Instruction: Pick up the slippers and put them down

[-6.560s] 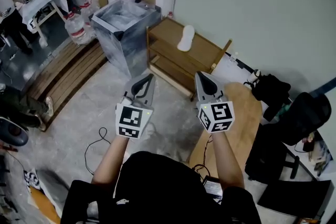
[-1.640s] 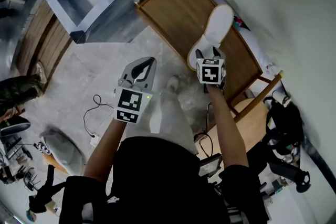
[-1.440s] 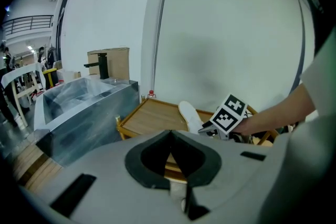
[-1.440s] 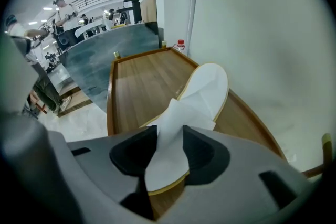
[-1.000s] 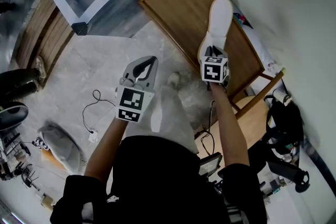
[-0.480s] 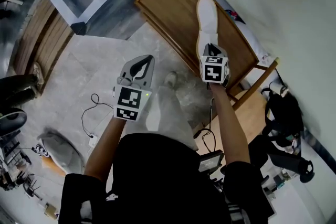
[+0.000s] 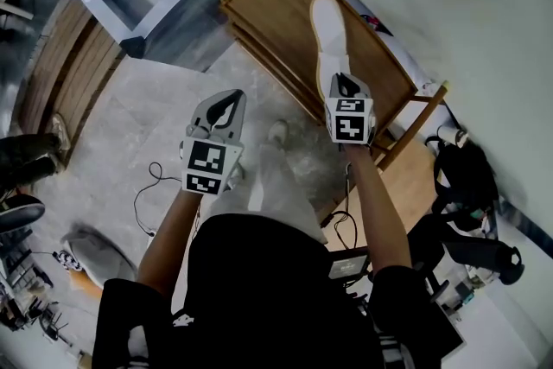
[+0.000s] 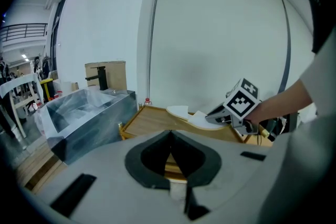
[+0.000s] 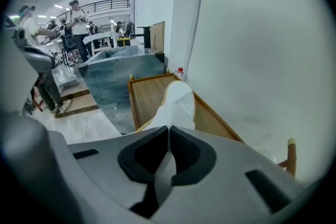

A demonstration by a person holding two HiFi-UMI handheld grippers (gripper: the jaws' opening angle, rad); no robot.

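Now the slipper (image 7: 328, 34) hangs over the shelf (image 7: 276, 4). In the head view its long axis runs from 6 to 12 o'clock, with the free end toward 12. The near end is pinched in the closed right gripper (image 7: 344, 84). The left gripper (image 7: 226, 102), at 9 o'clock of it, is closed on nothing. A second ago the free end aimed toward 1 o'clock; it has since swung counter-clockwise.

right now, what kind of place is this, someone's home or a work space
Most likely a lab or workshop hall, not a home: a plastic-lined grey tank stands beside the wooden rack, a loose cable trails over the stone floor, and the right gripper view shows people below a railed upper gallery.
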